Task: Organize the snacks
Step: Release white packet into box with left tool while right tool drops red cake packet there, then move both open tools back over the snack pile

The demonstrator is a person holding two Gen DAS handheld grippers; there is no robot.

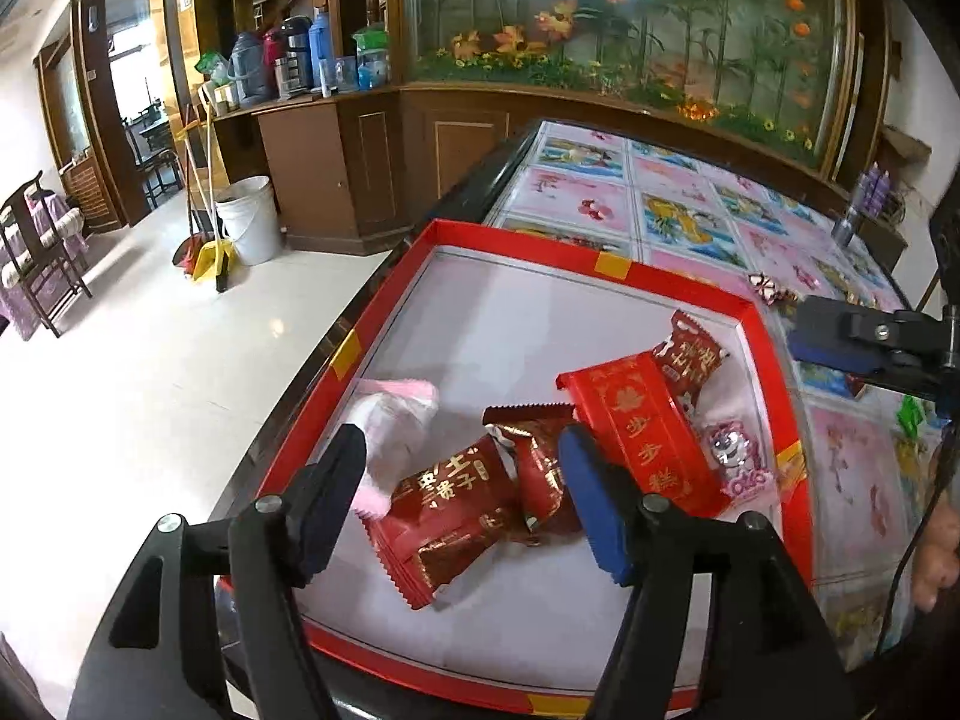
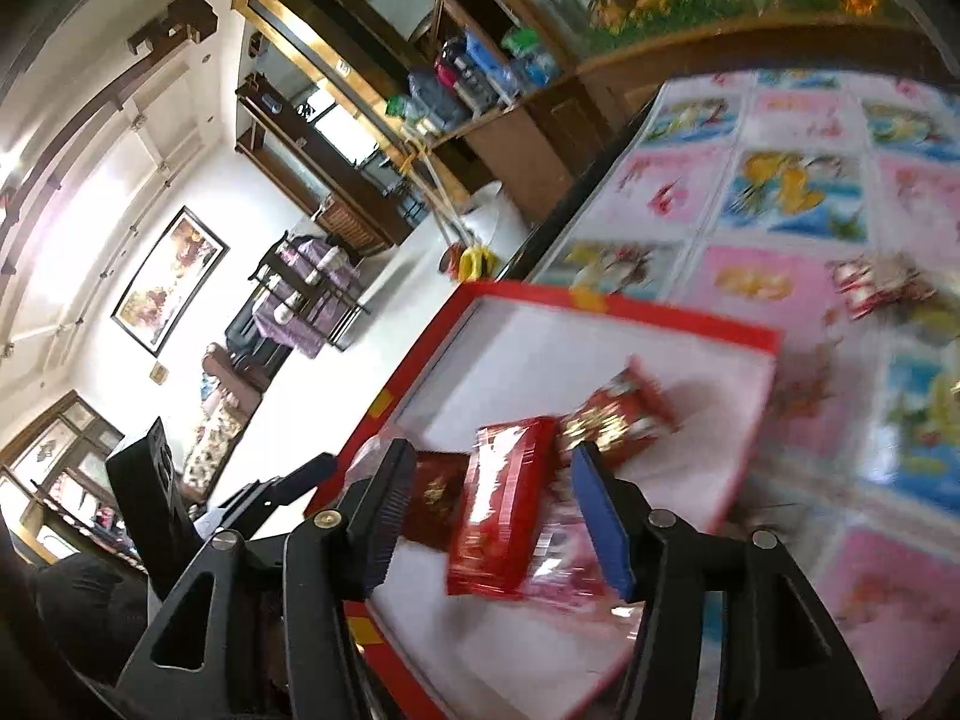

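A red tray (image 1: 774, 372) with a white floor stands at the table's left edge and holds several snack packets. My left gripper (image 1: 465, 504) hangs open over its near end, above a red packet with gold letters (image 1: 444, 516) that lies flat. A long red packet (image 1: 636, 420), a small red packet (image 1: 690, 354), a pink-white packet (image 1: 396, 420) and a clear pink packet (image 1: 732, 456) lie around it. In the blurred right wrist view, my right gripper (image 2: 492, 519) is open above the long red packet (image 2: 504, 516) in the tray (image 2: 660, 312). A loose snack (image 1: 771, 288) lies on the table beyond the tray.
The table carries a flowered pink and blue cover (image 1: 690, 204), with bottles (image 1: 864, 192) at its far right. On the floor to the left stand a white bucket (image 1: 249, 216), a broom with dustpan (image 1: 207, 252) and a chair (image 1: 36, 252). A person's hand (image 1: 936, 558) shows at the right edge.
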